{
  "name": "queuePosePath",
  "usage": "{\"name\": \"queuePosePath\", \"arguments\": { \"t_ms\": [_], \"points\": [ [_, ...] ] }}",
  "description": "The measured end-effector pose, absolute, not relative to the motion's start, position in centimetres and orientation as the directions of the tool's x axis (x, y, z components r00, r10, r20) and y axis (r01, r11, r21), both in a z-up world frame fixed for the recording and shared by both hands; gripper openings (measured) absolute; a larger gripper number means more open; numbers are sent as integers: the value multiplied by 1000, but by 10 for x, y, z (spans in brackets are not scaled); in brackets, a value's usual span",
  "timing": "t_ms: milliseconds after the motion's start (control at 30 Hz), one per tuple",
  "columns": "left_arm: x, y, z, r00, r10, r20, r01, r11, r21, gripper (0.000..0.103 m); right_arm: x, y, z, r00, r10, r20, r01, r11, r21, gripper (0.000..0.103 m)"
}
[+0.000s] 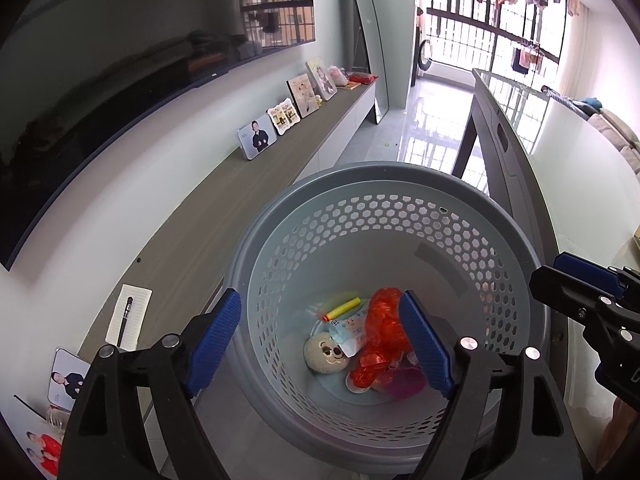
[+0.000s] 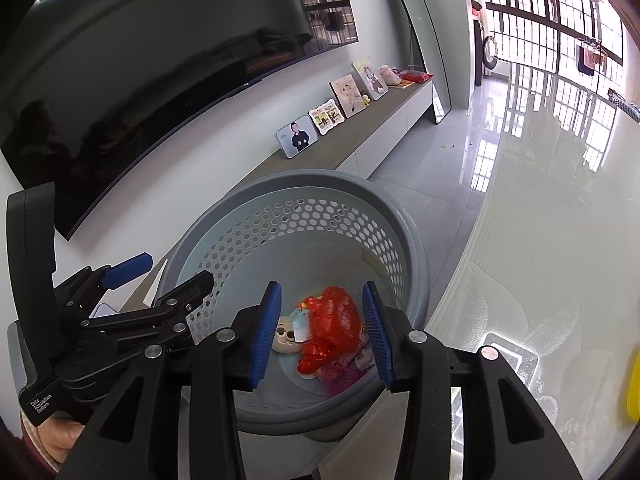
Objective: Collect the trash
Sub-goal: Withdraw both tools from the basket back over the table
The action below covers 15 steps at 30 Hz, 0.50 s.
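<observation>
A grey perforated basket [image 1: 384, 170] [image 2: 304, 180] stands on the floor below both grippers. At its bottom lie a red plastic bag [image 1: 384, 328] [image 2: 332, 320], a round plush face [image 1: 324, 354] [image 2: 284, 334], a purple wrapper [image 1: 400, 380] and a slightly blurred yellow foam dart [image 1: 344, 307]. Over the basket's mouth my left gripper [image 1: 320, 300] [image 2: 178, 268] stands wide open, nothing between its blue pads. Beside it on the right, my right gripper [image 2: 322, 292] [image 1: 550, 272] is partly open and empty, also above the basket.
A long wooden console [image 1: 248, 200] runs along the left wall under a dark TV [image 1: 100, 92], carrying photo frames and a notepad with a pen [image 1: 128, 320]. A glossy white table [image 2: 540, 240] borders the basket on the right. A person's hand [image 2: 60, 440] holds the left gripper.
</observation>
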<state>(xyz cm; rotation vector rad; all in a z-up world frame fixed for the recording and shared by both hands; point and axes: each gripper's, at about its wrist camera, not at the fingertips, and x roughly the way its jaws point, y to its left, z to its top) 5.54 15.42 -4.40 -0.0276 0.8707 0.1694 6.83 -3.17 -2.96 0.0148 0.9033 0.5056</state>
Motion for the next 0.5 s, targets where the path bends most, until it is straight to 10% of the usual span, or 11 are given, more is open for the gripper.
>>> {"name": "queuePosePath", "arguments": {
  "t_ms": [500],
  "points": [
    [48, 136, -30, 659, 114, -743, -122, 992, 44, 90, 54, -57, -19, 601, 325, -730, -313, 936, 159, 50]
  ]
}}
